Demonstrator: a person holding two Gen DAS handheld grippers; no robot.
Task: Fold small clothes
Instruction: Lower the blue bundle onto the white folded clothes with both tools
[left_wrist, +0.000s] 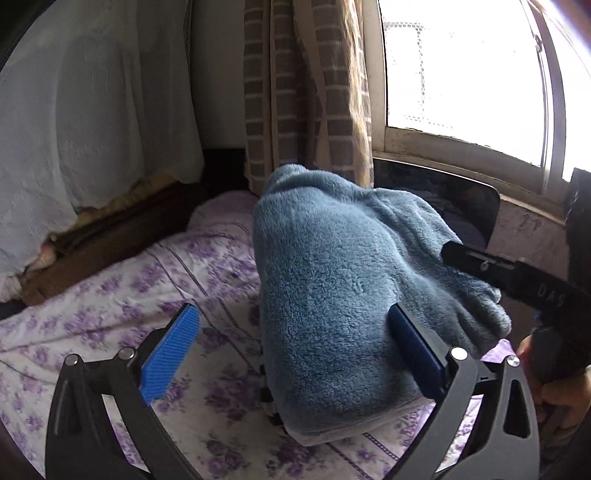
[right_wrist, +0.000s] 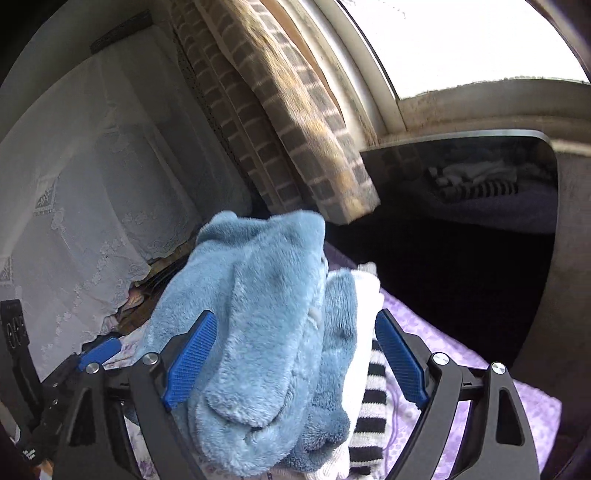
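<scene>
Your blue fleece garment (left_wrist: 351, 295) sits on the bed (left_wrist: 110, 314), bunched into a thick bundle over a black-and-white striped piece (right_wrist: 369, 417) and something white (right_wrist: 364, 295). Folding looks well along, though I judge it needs squaring. Your left claw (left_wrist: 295, 350) gapes open; the right claw (right_wrist: 295, 362) straddles the bundle, spread, at 3 o'clock.

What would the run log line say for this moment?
fold small clothes | left gripper open beside blue fleece garment | right gripper open around it | purple floral sheet
</scene>
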